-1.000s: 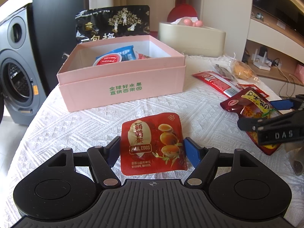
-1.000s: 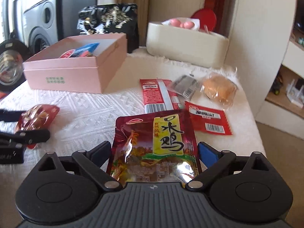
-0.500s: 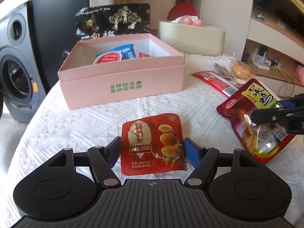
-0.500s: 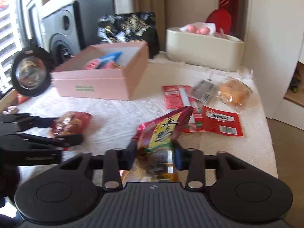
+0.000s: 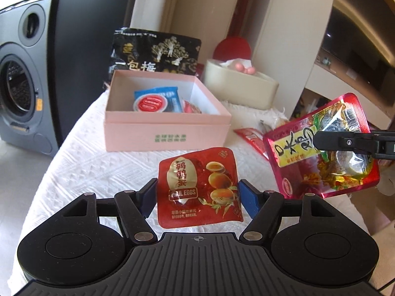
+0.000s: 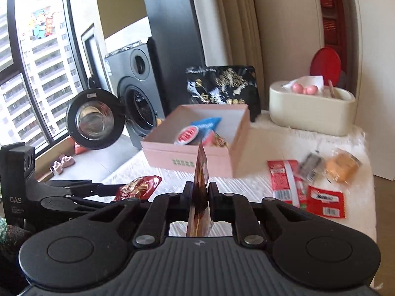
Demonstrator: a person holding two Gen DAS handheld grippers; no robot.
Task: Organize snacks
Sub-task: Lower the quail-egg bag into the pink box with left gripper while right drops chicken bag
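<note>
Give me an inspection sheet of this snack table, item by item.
Surface: white textured tablecloth.
Job's things: open pink cardboard box holding a blue-and-white packet; red quail-egg pouch; crimson foil chicken snack pack, lifted clear of the table.
Clutter: red sachets, wrapped bun, black plum bag, cream tub.
Grippers: left gripper straddles the pouch, whether gripping cannot be told; right gripper shut on the pack.
Cables: nothing seen.
Surroundings: grey washing machine, window.
</note>
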